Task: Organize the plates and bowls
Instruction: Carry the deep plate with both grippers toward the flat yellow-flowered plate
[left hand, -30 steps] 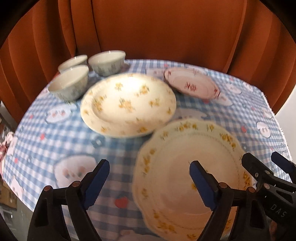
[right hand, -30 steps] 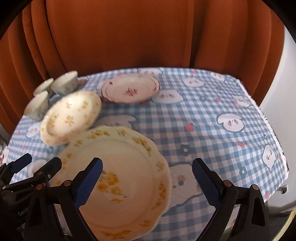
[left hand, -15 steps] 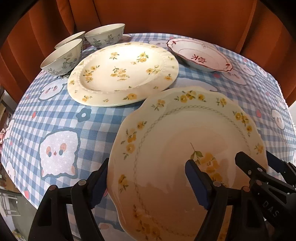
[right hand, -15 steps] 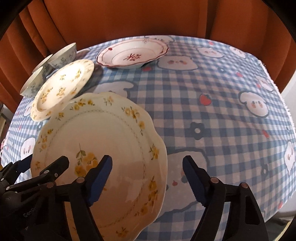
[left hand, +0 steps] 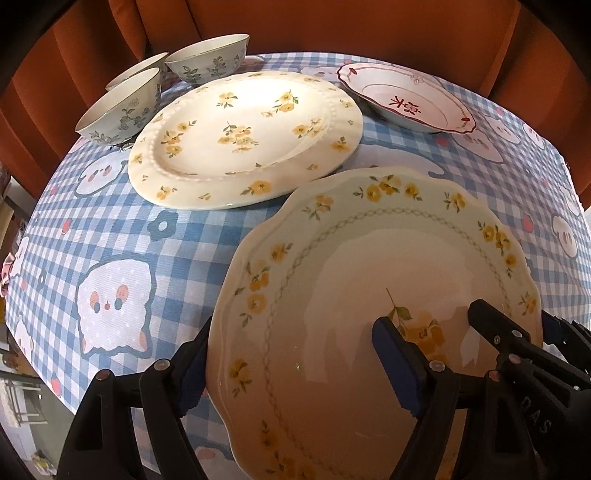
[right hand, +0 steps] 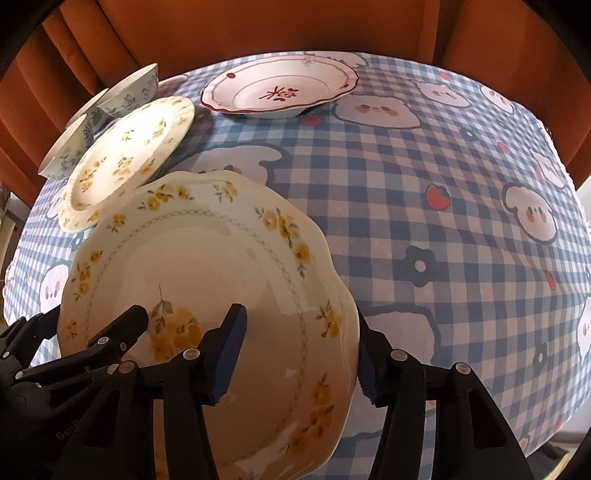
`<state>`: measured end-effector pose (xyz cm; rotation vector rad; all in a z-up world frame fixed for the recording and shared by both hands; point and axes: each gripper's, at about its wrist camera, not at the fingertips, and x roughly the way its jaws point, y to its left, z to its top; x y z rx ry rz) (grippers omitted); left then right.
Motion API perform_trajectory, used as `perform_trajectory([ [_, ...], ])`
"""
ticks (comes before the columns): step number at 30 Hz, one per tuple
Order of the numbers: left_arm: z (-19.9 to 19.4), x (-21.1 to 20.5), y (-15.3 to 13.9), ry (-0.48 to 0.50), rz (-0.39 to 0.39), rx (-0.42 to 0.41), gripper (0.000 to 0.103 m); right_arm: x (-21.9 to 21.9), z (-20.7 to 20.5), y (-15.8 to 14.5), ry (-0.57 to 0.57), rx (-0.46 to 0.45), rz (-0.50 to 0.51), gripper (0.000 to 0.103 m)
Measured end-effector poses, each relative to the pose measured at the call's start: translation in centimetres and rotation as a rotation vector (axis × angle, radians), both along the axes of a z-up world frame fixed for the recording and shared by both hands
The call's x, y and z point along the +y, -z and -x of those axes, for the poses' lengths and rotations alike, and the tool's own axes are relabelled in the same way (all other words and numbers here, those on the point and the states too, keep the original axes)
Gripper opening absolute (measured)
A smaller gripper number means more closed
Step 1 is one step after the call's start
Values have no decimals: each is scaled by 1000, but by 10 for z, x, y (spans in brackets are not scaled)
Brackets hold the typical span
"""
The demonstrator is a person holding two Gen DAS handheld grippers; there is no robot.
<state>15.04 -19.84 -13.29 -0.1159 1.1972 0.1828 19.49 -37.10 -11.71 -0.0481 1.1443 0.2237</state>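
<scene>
A scalloped cream plate with yellow flowers [left hand: 369, 280] lies near the table's front edge; it also shows in the right wrist view [right hand: 207, 280]. My left gripper [left hand: 295, 362] is open, one finger outside the plate's left rim and one over its inside. My right gripper [right hand: 299, 350] is open, straddling the plate's right rim the same way. Behind lie a beaded yellow-flower plate [left hand: 243, 136], a red-trimmed deep plate [left hand: 406, 96] and three blue-leaf bowls [left hand: 122, 107].
A blue checked tablecloth [right hand: 424, 192] with cartoon figures covers the round table. An orange curtain [left hand: 332, 26] hangs close behind. The table's edge drops off at the front and sides.
Both grippers have dropped and moved forward onto the scalloped plate, and their jaws now straddle its left and right rims. The jaws have narrowed a little.
</scene>
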Motion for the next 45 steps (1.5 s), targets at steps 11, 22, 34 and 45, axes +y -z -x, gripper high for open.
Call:
perform_trajectory([
  [11,11,13,-9,48,4,3,81,7,13,-9,80,18,8,59],
  [22,20,76,-30,101,20,-45,81,66,35,-27,119,-12,17,59],
  [34,27,163,-45,165,27,-86,81,152,55,-42,182,-35,21,59],
  [45,31,238,-35,167,28,-66,81,231,62,-31,196,-14,24,59],
])
